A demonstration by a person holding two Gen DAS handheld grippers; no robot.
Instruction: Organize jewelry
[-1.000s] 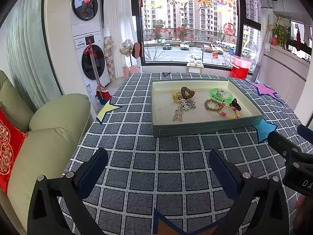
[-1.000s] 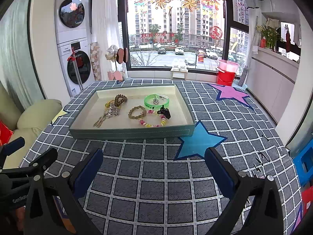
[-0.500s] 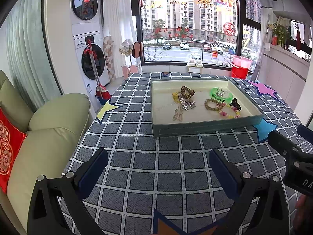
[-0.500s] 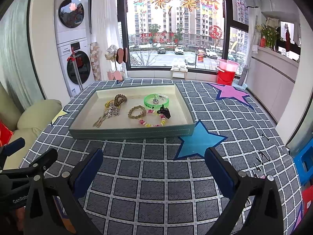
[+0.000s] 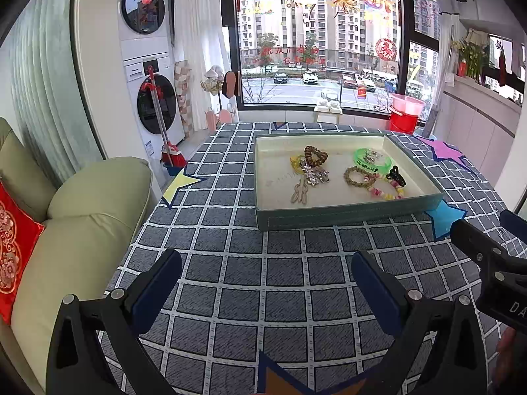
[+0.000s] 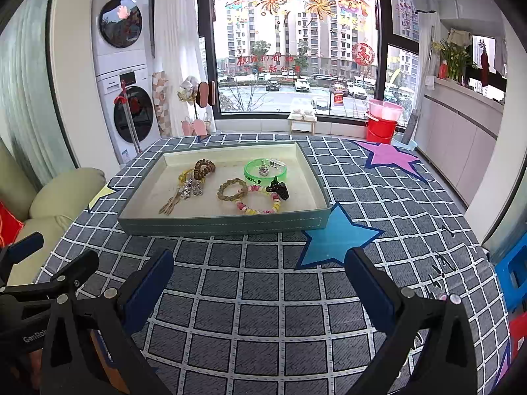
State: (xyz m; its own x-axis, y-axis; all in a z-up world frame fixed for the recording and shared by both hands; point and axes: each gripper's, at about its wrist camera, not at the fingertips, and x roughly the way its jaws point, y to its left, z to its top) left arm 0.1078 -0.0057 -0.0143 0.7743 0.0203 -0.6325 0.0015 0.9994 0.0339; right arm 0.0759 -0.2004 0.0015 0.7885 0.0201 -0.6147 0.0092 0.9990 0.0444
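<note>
A shallow grey-green tray (image 5: 346,219) (image 6: 224,223) sits on the checked tablecloth ahead of both grippers. In it lie a green bangle (image 5: 372,161) (image 6: 265,170), a brown coil hair tie (image 5: 315,155) (image 6: 204,167), a braided bracelet (image 5: 359,176) (image 6: 232,190), a coloured bead bracelet (image 5: 387,192) (image 6: 260,201), a black hair clip (image 5: 396,176) (image 6: 279,188) and silver star pieces (image 5: 313,176) (image 6: 191,187). My left gripper (image 5: 266,276) and right gripper (image 6: 258,275) are open and empty, above the cloth in front of the tray.
A beige sofa (image 5: 82,217) with a red cushion (image 5: 14,240) stands left of the table. Star stickers mark the cloth: blue (image 6: 336,238), yellow (image 5: 179,184), purple (image 6: 390,158). The right gripper's body (image 5: 490,263) shows at the left view's right edge.
</note>
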